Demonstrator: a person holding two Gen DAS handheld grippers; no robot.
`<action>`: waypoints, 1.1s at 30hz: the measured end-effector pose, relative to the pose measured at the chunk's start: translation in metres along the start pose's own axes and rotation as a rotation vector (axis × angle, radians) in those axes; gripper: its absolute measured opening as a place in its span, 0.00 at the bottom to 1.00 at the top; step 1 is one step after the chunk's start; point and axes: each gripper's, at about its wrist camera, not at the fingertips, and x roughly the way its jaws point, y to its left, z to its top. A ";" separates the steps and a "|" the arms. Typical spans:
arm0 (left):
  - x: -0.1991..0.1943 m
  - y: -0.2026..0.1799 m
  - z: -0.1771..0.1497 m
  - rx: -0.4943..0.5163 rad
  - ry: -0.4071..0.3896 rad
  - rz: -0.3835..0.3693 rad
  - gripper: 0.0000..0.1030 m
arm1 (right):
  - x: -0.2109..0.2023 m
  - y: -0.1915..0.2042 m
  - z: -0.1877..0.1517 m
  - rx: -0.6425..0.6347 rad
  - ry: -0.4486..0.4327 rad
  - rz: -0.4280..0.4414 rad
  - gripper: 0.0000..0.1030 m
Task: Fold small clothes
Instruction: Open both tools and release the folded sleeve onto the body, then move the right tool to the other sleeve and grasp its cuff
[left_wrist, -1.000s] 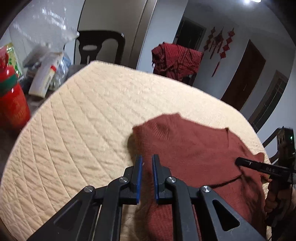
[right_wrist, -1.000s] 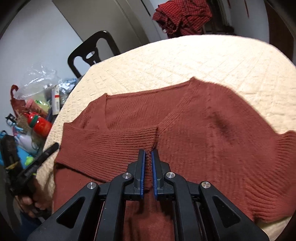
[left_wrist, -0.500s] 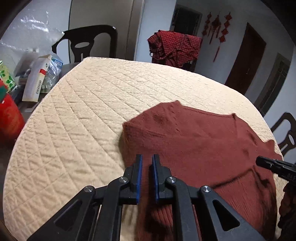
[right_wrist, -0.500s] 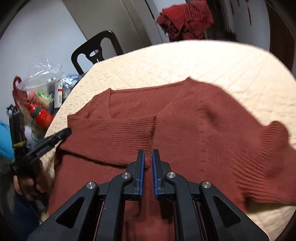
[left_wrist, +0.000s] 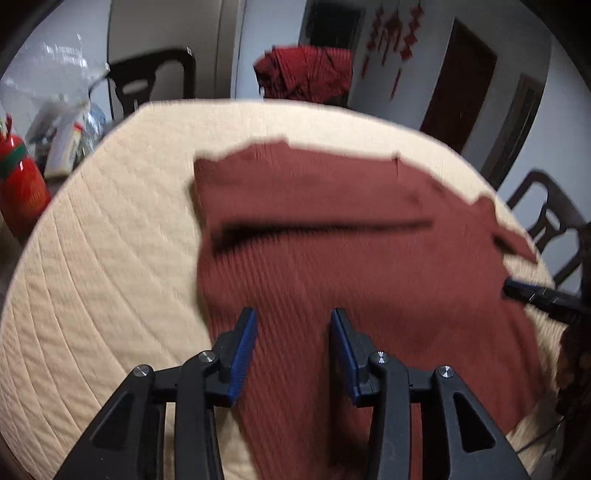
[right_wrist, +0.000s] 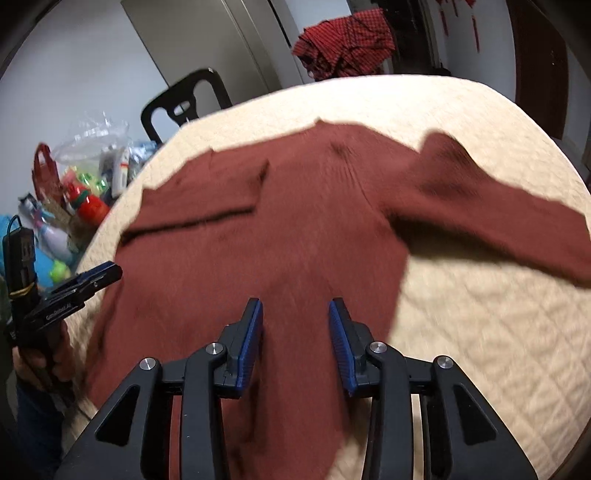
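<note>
In the left wrist view, one rust-red knitted sweater is seen spread on the cream quilted table cover, one sleeve folded across its chest. The left gripper is held over the hem with its two blue-padded fingers apart, nothing between them. One red jar and two dark chairs are seen around the table.

In the right wrist view, the right gripper is likewise parted above the sweater; one sleeve is stretched out rightward. One red checked garment is draped behind the table.
</note>
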 end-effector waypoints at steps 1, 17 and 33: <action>-0.002 0.000 -0.001 0.000 -0.001 -0.002 0.43 | -0.002 0.000 -0.004 -0.006 0.000 0.000 0.37; -0.018 -0.021 0.011 -0.021 -0.011 0.058 0.44 | -0.029 -0.036 -0.009 0.169 -0.083 -0.027 0.37; 0.010 -0.045 0.027 0.009 -0.009 0.083 0.51 | -0.050 -0.131 -0.002 0.502 -0.174 -0.139 0.39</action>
